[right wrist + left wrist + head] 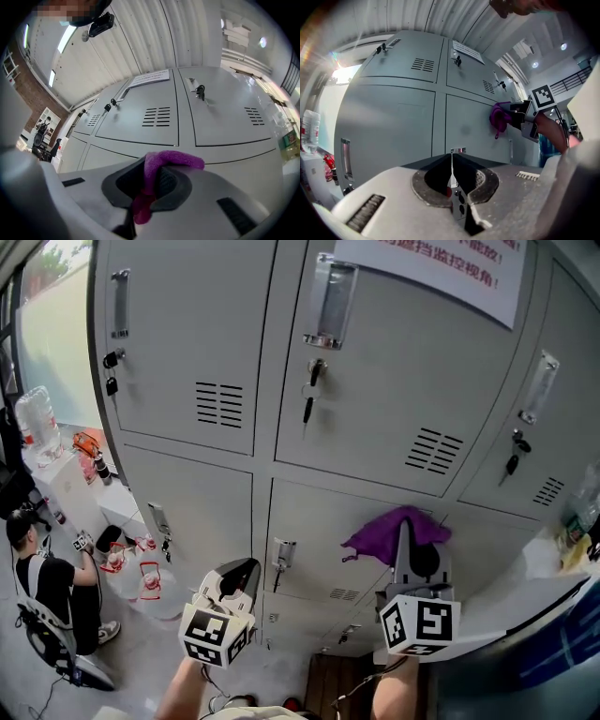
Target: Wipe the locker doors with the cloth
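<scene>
Grey metal locker doors [394, 399] fill the head view, each with a handle, a key and vent slots. A purple cloth [394, 532] is bunched against a lower locker door [323, 540], with my right gripper [409, 542] shut on it. In the right gripper view the cloth [161, 166] sticks out between the jaws, in front of the lockers [154, 117]. My left gripper [246, 568] hangs lower left, jaws shut with nothing in them, a little off the doors. The left gripper view shows its closed jaws [451, 161] and the purple cloth [500, 117] to the right.
A white notice with red print [441, 268] is stuck on the upper middle door. At lower left a seated person [47, 587] is beside water bottles [141, 577] and a white cabinet [66, 488]. A white surface [525, 601] juts in at right.
</scene>
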Demonstrator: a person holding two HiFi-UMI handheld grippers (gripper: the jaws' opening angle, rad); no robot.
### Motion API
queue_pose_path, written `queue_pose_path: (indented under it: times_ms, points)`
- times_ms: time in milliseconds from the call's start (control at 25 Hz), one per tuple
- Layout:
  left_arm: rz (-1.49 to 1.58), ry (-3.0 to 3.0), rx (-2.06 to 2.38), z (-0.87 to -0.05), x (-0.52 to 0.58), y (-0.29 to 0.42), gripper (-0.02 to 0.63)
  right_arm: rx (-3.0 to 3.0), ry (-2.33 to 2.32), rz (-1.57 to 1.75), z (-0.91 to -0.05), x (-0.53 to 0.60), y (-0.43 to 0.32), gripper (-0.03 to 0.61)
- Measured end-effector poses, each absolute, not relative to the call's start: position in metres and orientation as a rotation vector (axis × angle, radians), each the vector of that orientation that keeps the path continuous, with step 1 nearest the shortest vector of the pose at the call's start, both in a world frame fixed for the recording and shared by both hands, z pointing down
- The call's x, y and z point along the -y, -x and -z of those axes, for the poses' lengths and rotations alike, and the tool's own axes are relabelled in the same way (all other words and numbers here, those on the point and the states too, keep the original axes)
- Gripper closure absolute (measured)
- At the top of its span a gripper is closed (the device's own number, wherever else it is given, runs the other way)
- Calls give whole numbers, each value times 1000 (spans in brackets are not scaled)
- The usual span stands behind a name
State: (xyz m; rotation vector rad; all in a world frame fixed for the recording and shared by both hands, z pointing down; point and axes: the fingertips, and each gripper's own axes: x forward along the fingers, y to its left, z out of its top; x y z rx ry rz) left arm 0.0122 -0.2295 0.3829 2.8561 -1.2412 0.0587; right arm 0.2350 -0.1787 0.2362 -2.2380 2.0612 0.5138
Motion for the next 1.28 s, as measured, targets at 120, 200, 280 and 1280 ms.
queue_pose_path:
  times_ms: [120, 200, 280, 1280]
  points:
    - [-62, -2866, 1216, -384, 228, -23, 584, -2031, 2271, -502, -237, 173, -248, 546]
    - [-62, -2870, 1205, -384, 228, -29, 584, -2008, 2289, -490, -238, 169, -257, 546]
    - [-62, -2875, 1196, -383, 227, -33, 584, -1991, 2302, -491, -237, 165, -265, 546]
    - [-51, -2875, 1236, -373, 221, -25, 584, -2069, 2200, -539, -251, 126, -230, 546]
